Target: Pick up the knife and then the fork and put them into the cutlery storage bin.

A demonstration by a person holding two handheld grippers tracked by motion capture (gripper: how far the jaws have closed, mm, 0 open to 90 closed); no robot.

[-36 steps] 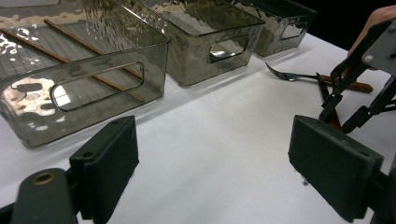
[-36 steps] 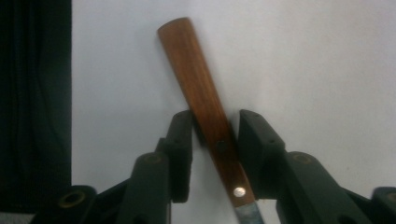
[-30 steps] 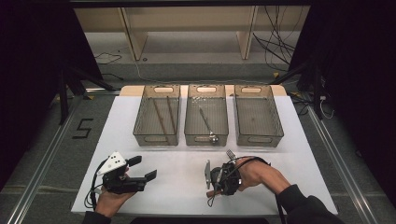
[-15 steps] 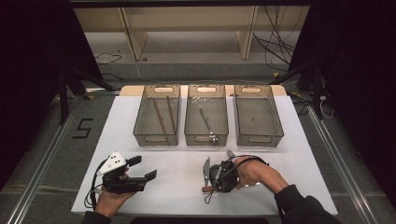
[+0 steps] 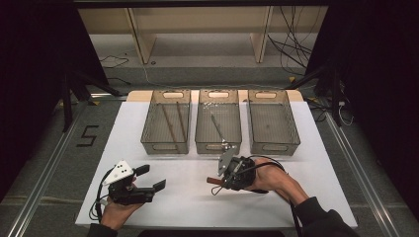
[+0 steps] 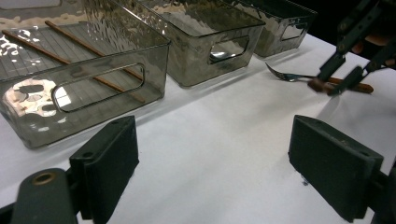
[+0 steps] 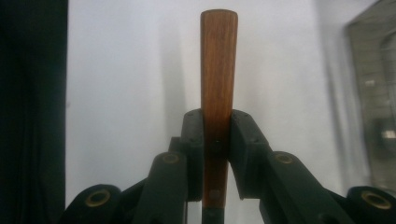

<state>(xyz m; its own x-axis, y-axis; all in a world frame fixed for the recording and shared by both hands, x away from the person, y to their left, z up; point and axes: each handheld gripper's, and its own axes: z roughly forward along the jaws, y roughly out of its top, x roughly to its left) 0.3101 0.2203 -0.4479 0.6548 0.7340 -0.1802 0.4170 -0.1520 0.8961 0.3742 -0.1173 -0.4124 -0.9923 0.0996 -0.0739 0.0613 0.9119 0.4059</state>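
My right gripper point(image 5: 221, 178) is clamped on the brown wooden handle of a metal fork point(image 7: 218, 84); in the right gripper view both black jaws press the handle's sides and the rounded handle end sticks out past them over the white table cover point(image 5: 188, 207). In the left gripper view the fork's tines point(image 6: 276, 72) sit just above or on the cover, I cannot tell which, pointing toward the bins.

Compared with a second ago, my right hand point(image 5: 267, 175) has shifted up and toward the far side, closer to the middle bin. The fork has swung with it: the metal end, which then lay left of the gripper, is now near that bin's near wall, and the handle end points near-left.

My left gripper point(image 5: 143, 183) rests near-left on the cover, jaws wide apart and gripping nothing. It has not moved across the three frames.

Three clear grey plastic bins stand in a row at the far side. Left bin point(image 5: 153, 129): two brown wooden chopsticks point(image 5: 172, 129) inside. Middle bin point(image 5: 218, 145): one slim dark utensil point(image 5: 216, 127), kind unclear. Right bin point(image 5: 289, 129): contents too faint to make out. Bins unchanged from before.
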